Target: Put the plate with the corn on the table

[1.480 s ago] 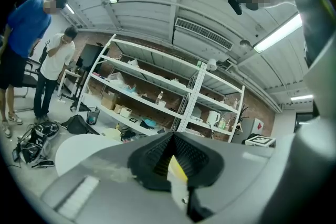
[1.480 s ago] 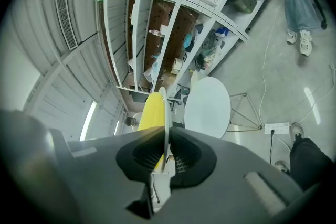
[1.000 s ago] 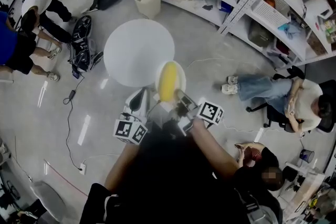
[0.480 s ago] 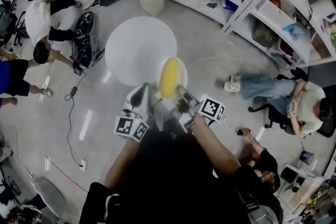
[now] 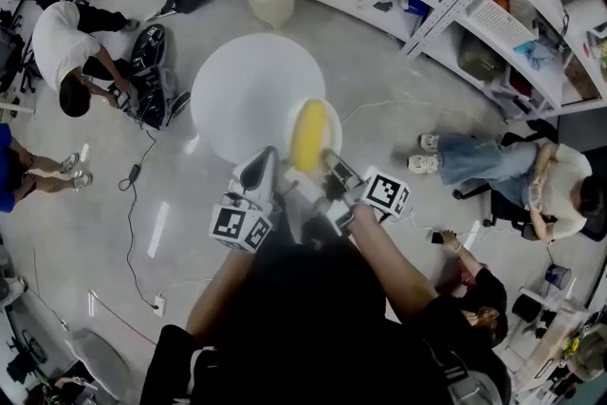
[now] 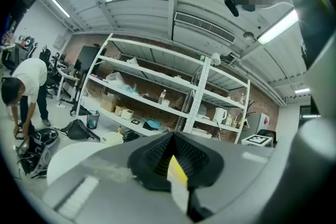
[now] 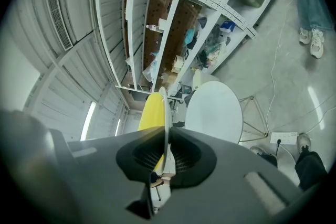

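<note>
**Head view.** Since a second ago, the plate [image 5: 334, 130] and both tools have edged forward a little. The plate now overlaps more of the near-right rim of the round white desk [image 5: 251, 90]. We take this as the approach nearly done. The plate looks carried rather than set down, though its height over the desk is not readable here. The corn [image 5: 308, 136] lies lengthwise along the plate, which sits just ahead of the left tool [image 5: 266, 168] and the right tool [image 5: 329, 168], between their tips.

**Left gripper view.** The left tool [image 6: 176, 164] is clenched. A thin white sliver of plate [image 6: 181, 195] stands edge-on between the pads, and a yellow strip of corn [image 6: 177, 170] shows just past them. A pale curved surface lies low to the tool's left and beyond it, probably the desk [image 6: 73, 157].

**Right gripper view.** The right tool [image 7: 167, 157] grasps the plate [image 7: 165, 107] by its rim. The plate runs straight out from the pads, edge-on. The corn [image 7: 152, 110] rides on the face to the tool's left. The desk [image 7: 215, 110] lies beyond and to the tool's right, apart from the plate in this view. Lowering and release are not yet done.
</note>
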`<state>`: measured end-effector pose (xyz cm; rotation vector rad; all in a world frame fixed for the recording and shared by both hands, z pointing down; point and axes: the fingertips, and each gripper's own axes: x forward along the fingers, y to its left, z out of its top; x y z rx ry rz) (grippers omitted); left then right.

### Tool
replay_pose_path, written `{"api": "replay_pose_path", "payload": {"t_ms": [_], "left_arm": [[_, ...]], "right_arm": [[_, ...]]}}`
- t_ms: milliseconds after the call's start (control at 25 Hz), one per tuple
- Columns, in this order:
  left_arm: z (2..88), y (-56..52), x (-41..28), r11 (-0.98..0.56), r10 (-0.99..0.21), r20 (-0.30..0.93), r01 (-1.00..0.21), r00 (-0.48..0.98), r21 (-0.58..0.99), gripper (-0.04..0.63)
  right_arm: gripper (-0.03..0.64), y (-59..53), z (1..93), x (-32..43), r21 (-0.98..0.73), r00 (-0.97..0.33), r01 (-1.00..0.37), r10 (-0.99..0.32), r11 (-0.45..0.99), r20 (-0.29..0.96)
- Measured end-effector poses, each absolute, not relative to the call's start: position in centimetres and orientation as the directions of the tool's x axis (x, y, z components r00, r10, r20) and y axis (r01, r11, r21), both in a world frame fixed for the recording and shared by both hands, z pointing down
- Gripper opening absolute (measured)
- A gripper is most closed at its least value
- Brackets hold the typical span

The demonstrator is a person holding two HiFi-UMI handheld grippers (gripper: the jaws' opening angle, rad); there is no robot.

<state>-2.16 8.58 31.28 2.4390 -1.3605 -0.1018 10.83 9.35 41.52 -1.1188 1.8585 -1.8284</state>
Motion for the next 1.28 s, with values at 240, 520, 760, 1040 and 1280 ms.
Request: {"api": "replay_pose_path", "payload": {"t_ms": [240,520,760,1040,1280], "left_arm": [[31.6,5.9,-3.0,-0.491,-0.829,0.105,-0.805,0.549,0.333,0.003],[32.5,3.6,-3.2,-0.483,-0.83,0.109,-0.804,0.547,0.347,0.003],[33.5,1.6,-3.6,-0.478,-0.83,0.115,-0.803,0.545,0.357,0.003],[34.9,0.0,-4.3,-0.471,-0.831,0.117,-0.8,0.544,0.372,0.003],[36.7,-1.4,-4.0,-0.465,-0.828,0.134,-0.8,0.545,0.378,0.003]], "right_arm": [[0.035,7.4,42.5,10.3,-0.939,-0.628,-0.313,-0.709,-0.146,0.32],[0.035,5.6,43.7,10.1,-0.932,-0.624,-0.325,-0.704,-0.162,0.34],[0.035,4.0,45.3,10.1,-0.924,-0.609,-0.341,-0.708,-0.174,0.358],[0.035,2.9,47.3,9.9,-0.91,-0.59,-0.362,-0.705,-0.205,0.393],[0.035,1.6,49.2,9.8,-0.916,-0.595,-0.345,-0.707,-0.203,0.382]]}}
